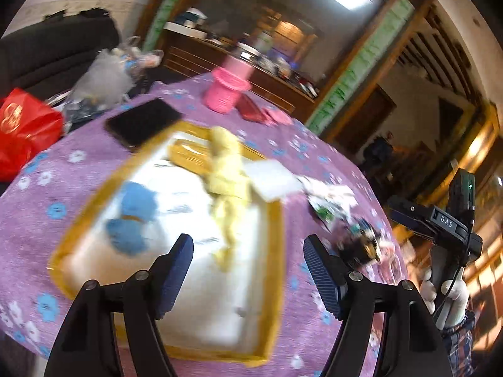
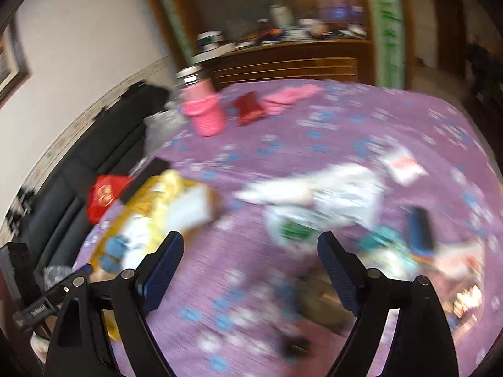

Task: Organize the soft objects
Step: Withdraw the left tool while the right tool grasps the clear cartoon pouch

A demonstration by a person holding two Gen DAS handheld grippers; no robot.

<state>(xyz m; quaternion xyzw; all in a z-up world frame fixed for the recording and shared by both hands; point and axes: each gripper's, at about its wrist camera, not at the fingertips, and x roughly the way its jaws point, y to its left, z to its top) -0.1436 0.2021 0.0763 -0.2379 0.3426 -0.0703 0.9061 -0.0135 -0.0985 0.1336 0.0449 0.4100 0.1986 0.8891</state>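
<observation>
Left wrist cam: our left tool (image 1: 248,262) hangs wide apart, nothing in it, just above the gold-rimmed tray (image 1: 276,220) on the purple flowered bench (image 1: 78,144). In the tray lie a yellow cloth (image 1: 228,169) and a blue soft toy (image 1: 133,216); a black phone (image 1: 143,122) sits just beyond the tray.

Right wrist cam, v. blurred: our right tool (image 2: 250,268) also spread wide, empty, over the bench. Tray (image 2: 151,201) is off to its left w/ the blue toy (image 2: 113,253) inside; a white cloth (image 2: 301,185) lies right of the tray.
</observation>
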